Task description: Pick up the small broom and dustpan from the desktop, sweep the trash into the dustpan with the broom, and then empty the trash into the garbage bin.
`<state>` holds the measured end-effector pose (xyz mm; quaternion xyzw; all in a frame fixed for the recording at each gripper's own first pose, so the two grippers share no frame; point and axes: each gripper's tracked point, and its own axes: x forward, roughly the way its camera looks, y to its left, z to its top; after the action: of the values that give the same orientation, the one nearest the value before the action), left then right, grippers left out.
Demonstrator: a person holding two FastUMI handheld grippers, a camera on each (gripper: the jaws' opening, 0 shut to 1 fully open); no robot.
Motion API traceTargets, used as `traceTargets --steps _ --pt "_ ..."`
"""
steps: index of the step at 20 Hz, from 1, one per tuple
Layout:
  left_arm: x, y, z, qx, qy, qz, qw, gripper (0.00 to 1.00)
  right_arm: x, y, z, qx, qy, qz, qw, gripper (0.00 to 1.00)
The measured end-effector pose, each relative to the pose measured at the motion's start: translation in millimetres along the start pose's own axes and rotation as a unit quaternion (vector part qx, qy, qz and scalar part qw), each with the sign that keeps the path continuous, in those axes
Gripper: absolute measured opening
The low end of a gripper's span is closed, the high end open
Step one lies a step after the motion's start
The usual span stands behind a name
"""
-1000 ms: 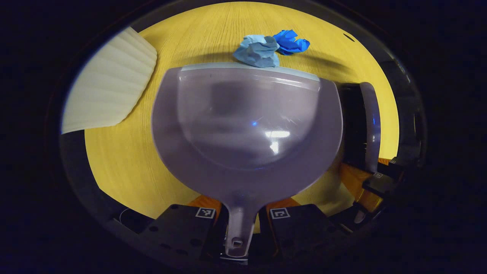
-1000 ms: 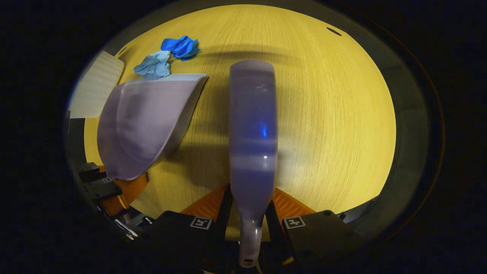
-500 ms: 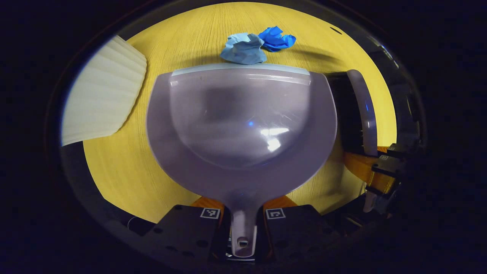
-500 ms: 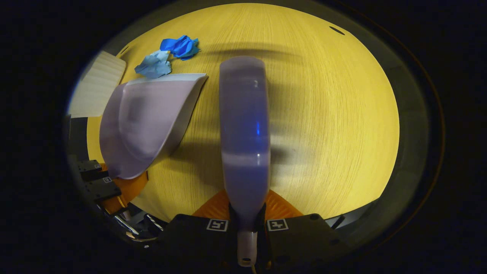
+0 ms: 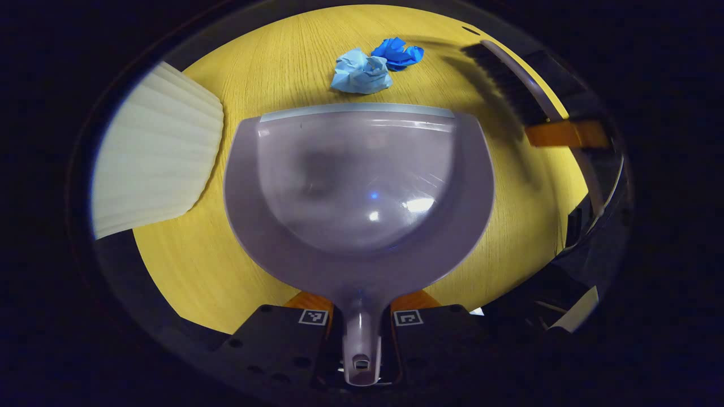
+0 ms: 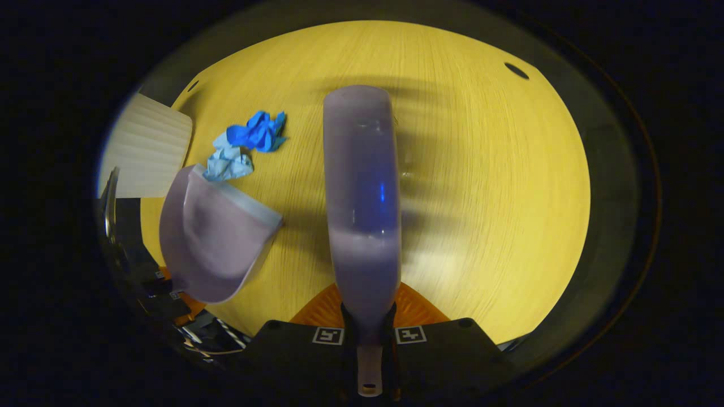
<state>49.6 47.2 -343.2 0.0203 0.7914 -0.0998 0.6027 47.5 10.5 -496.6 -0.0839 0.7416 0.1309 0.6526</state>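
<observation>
Pointing broom (image 6: pixel 362 192) lengthwise away from right gripper (image 6: pixel 367 333)

In the left gripper view the dustpan (image 5: pixel 359 192) sits on the table (image 5: pixel 186 265), two crumpled paper wads (image 5: pixel 362 72) just beyond its front lip. A ribbed bin (image 5: pixel 153 164) stands to its left; the broom (image 5: pixel 517 90) hangs at the right, apart from the wads.

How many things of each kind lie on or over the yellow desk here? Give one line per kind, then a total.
Crumpled paper balls: 2, light blue and dark blue
Dustpans: 1
Brooms: 1
White ribbed bins: 1
Total: 5
</observation>
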Motion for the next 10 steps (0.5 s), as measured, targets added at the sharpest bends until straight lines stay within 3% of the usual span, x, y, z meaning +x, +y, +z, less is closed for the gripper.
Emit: traceTargets --steps 2,3,6,8,9,10 --pt "3 3 -5 0.009 0.001 0.001 1.000 0.26 6 -5 38 -0.042 -0.008 -0.018 0.999 0.18" --pt "4 7 -9 0.023 0.004 0.006 1.000 0.26 8 -11 66 -0.091 -0.015 -0.042 0.995 0.18" --pt "7 12 -14 0.040 0.005 0.012 0.999 0.26 10 -27 136 -0.213 -0.032 -0.101 0.971 0.18" --pt "11 13 -15 0.039 0.008 0.015 0.999 0.25 14 -25 159 -0.270 -0.017 -0.112 0.956 0.18" --pt "13 12 -16 0.041 0.007 0.016 0.999 0.28 7 -17 141 -0.296 -0.009 -0.112 0.949 0.17" --pt "15 13 -17 0.041 0.009 0.019 0.999 0.26 16 -12 152 -0.315 0.006 -0.105 0.943 0.17"
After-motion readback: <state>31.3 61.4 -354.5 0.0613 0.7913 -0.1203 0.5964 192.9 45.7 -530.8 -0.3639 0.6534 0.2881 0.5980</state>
